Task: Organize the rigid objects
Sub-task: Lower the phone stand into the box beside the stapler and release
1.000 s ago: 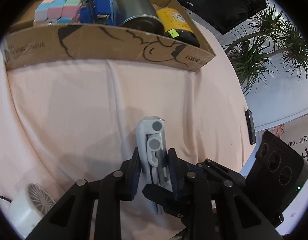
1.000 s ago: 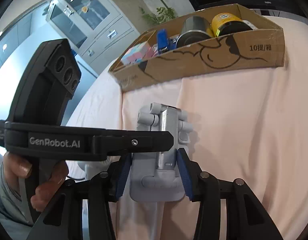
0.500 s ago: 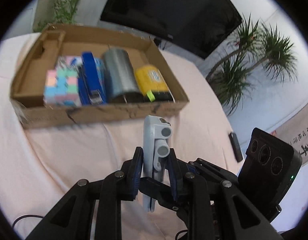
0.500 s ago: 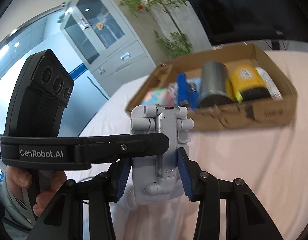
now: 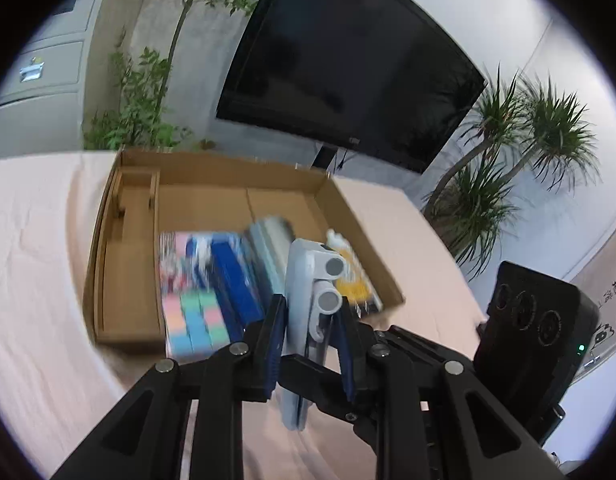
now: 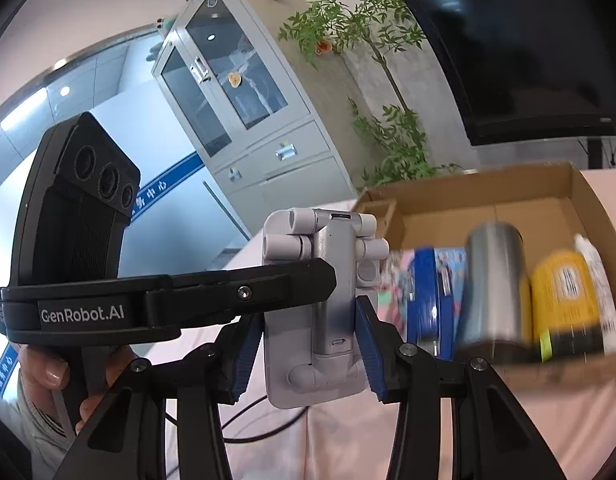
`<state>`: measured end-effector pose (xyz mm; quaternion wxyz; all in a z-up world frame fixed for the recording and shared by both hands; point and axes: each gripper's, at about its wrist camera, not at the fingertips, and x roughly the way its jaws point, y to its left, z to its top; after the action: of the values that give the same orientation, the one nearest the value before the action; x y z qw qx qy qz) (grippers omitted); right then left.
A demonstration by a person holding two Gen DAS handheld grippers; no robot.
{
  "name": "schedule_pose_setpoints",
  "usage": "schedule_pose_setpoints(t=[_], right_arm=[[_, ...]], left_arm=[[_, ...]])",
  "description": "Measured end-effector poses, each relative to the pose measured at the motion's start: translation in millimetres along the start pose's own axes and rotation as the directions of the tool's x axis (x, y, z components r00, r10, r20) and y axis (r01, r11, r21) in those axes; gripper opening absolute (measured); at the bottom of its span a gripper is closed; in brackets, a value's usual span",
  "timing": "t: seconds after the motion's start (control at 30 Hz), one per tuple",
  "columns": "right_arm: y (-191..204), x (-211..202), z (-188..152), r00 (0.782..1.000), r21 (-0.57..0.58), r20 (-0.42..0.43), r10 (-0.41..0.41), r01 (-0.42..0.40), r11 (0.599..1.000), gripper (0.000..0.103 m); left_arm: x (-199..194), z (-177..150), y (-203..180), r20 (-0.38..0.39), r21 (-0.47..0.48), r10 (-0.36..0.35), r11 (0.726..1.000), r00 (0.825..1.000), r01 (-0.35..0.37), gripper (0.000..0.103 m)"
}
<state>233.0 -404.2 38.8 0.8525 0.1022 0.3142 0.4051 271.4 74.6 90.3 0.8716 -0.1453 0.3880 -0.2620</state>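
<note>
Both wrist views look obliquely down from above, near cardboard box (image 5: 211, 208) (image 6: 488, 200): left from its front, right from front-left; both share it.

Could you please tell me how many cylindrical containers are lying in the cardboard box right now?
2: a silver metal can mid-box and a yellow jar beside it, nearer the box's right wall. Others may be hidden by blur.

Dark wall screen (image 5: 348, 76); leafy plants (image 5: 520, 152); grey glass-door cabinet (image 6: 243, 108); pink tablecloth (image 5: 35, 240).

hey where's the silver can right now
The silver can lies in the cardboard box, right of centre in the right wrist view, between the blue stapler and the yellow jar.
</note>
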Motion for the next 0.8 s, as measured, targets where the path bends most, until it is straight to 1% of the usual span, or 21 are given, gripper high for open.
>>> schedule_pose_setpoints(t=[0.13, 0.2, 0.27, 0.33, 0.43, 0.53, 0.6, 0.67, 0.73, 0.77, 0.8], right_arm=[[-15.9, 26.0, 46.1, 1.000, 0.025, -0.021, 0.013, -0.013, 1.000, 0.044], [-27.6, 47.9, 72.7, 0.998, 0.031, -0.060, 0.005, -0.004, 0.999, 0.044], [-41.5, 67.1, 92.4, 0.995, 0.059, -0.099, 0.004, 0.002, 0.998, 0.044], [-54.5, 85.8, 101.2, 0.992, 0.083, -0.128, -0.006, 0.017, 0.996, 0.044], [-80.5, 125.2, 102.4, 0.977, 0.145, -0.211, -0.010, 0.041, 0.989, 0.044], [-94.1, 154.9, 92.4, 0.960, 0.169, -0.278, -0.001, 0.050, 0.984, 0.044], [-101.2, 176.7, 86.3, 0.945, 0.182, -0.327, 0.004, 0.059, 0.982, 0.044], [-104.9, 195.6, 81.9, 0.929, 0.189, -0.371, 0.005, 0.070, 0.980, 0.044], [-107.5, 210.2, 76.1, 0.911, 0.182, -0.412, -0.016, 0.099, 0.978, 0.044], [-108.8, 217.1, 72.1, 0.901, 0.165, -0.432, -0.039, 0.122, 0.979, 0.044], [-109.1, 219.0, 70.7, 0.897, 0.145, -0.437, -0.063, 0.140, 0.979, 0.044]], left_arm=[[15.9, 45.1, 18.6, -0.010, -0.005, -0.001, 1.000, 1.000, 0.001, 0.022], [29.1, 68.1, 31.0, -0.032, -0.008, -0.023, 1.000, 0.999, 0.023, 0.021], [43.8, 80.1, 45.2, -0.061, -0.024, -0.038, 0.999, 0.997, 0.037, 0.021], [61.5, 86.5, 64.0, -0.090, -0.063, -0.059, 0.997, 0.994, 0.053, 0.021], [92.4, 84.4, 98.3, -0.145, -0.136, -0.068, 0.990, 0.987, 0.048, 0.021], [109.3, 75.5, 126.9, -0.172, -0.200, -0.077, 0.979, 0.982, 0.042, 0.021], [118.5, 71.1, 146.2, -0.193, -0.238, -0.080, 0.971, 0.978, 0.032, 0.021], [128.4, 67.1, 165.7, -0.218, -0.293, -0.097, 0.956, 0.971, 0.029, 0.021], [138.1, 64.3, 176.8, -0.238, -0.321, -0.113, 0.947, 0.965, 0.032, 0.021], [143.5, 61.5, 182.1, -0.247, -0.340, -0.130, 0.940, 0.960, 0.040, 0.021], [146.6, 60.3, 186.3, -0.243, -0.358, -0.148, 0.932, 0.959, 0.053, 0.021]])
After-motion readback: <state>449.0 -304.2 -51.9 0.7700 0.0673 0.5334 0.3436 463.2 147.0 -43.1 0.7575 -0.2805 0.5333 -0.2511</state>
